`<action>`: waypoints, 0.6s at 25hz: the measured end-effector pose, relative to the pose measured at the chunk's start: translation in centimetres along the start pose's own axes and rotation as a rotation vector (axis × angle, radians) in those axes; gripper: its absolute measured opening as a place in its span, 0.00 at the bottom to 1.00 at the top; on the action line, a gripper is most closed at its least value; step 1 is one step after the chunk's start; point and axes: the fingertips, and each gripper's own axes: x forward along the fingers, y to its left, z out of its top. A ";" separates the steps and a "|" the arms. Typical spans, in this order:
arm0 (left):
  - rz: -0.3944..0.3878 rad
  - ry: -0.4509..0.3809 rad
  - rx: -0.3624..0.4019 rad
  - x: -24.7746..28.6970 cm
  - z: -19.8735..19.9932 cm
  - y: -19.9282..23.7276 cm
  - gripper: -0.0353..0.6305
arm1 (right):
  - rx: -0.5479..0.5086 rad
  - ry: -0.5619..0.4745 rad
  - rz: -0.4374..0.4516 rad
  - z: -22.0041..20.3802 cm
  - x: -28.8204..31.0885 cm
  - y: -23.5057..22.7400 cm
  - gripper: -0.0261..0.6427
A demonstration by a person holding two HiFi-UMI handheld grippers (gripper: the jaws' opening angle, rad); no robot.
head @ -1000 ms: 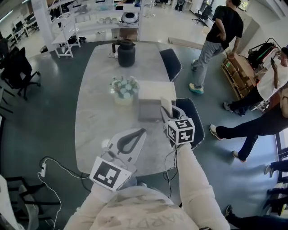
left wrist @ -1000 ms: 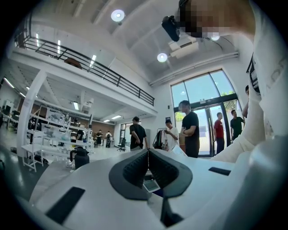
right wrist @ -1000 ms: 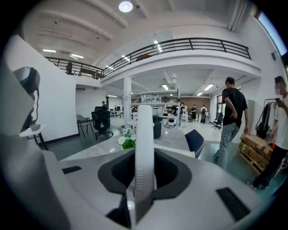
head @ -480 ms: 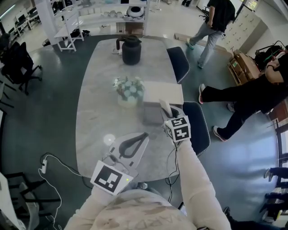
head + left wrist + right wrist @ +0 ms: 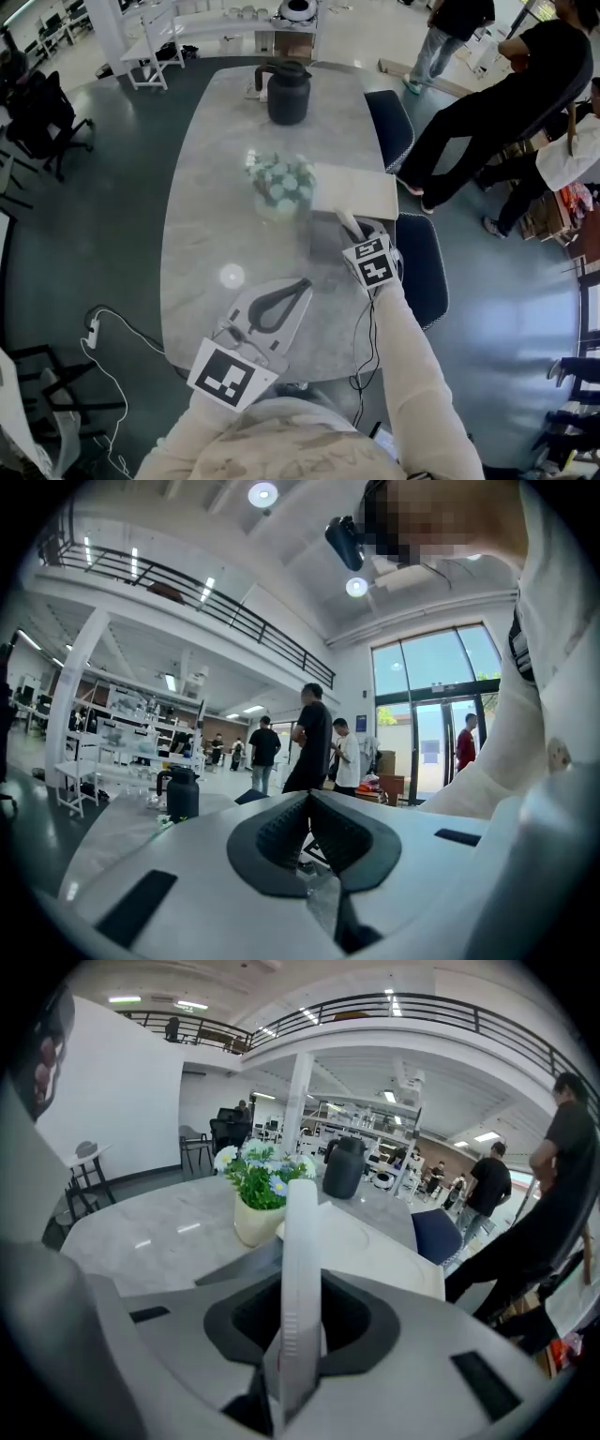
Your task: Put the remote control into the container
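Observation:
A white remote control stands on edge between the jaws of my right gripper, which is shut on it. In the right gripper view the remote control runs up from the right gripper towards the flowers. Gripper and remote are over the grey box container near the table's right edge, whose pale lid lies open behind it. My left gripper hovers over the table's near end with its jaws shut and nothing between them. The left gripper view shows the tips touching.
A pot of flowers stands just left of the container. A black jug is at the table's far end. Two dark chairs stand along the right edge, and people stand beyond them. A cable lies on the floor at left.
My right gripper has sunk with the remote control, down onto the container. The left gripper has shifted a little. The people at the right have walked on.

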 end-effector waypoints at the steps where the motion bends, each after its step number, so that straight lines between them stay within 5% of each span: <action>1: 0.002 0.001 0.000 0.1 -0.1 0.3 0.07 | -0.010 0.015 0.005 -0.3 0.5 0.1 0.17; 15: 0.020 0.029 -0.011 0.9 -1.0 2.8 0.07 | -0.234 0.198 0.052 -3.5 5.3 0.7 0.17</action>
